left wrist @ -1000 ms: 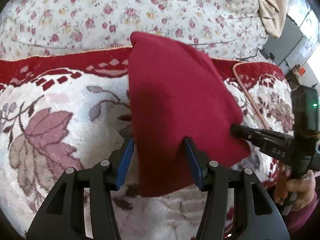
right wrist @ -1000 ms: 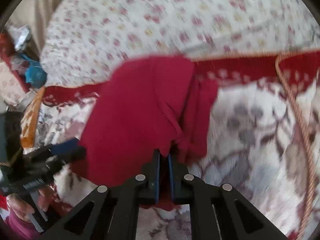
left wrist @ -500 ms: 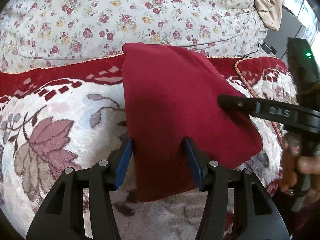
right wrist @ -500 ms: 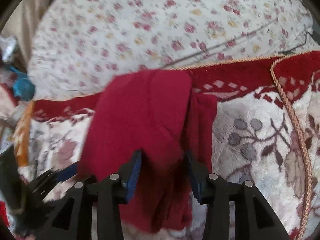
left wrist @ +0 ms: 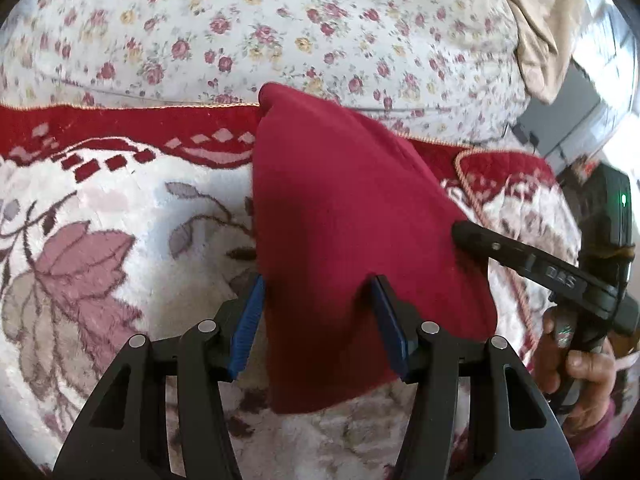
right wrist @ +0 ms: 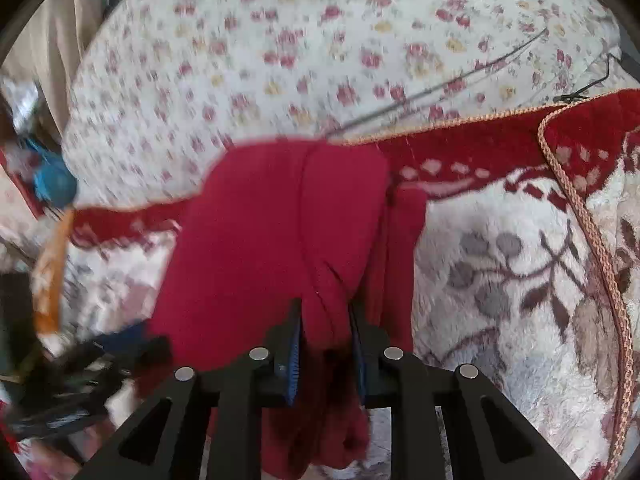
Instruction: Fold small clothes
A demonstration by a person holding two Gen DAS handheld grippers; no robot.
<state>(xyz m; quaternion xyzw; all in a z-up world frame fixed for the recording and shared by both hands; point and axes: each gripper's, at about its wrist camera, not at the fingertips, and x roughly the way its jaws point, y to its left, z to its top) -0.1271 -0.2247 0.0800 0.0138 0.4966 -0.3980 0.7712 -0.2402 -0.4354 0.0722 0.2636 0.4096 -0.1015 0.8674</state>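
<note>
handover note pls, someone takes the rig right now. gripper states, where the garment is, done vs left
Left hand-held gripper: jaws apart, straddling the near end of the red garment, not pinching it.
Right hand-held gripper: closed on a bunched fold of the garment's edge.
The garment lies on the patterned rug, its far end reaching the red border by the floral bedding.
Done: it looks folded over into a narrower multilayer shape.
Left: probably lay the held edge down, release, and flatten or make a final fold. The right wrist view is blurred, so check the layers.
</note>
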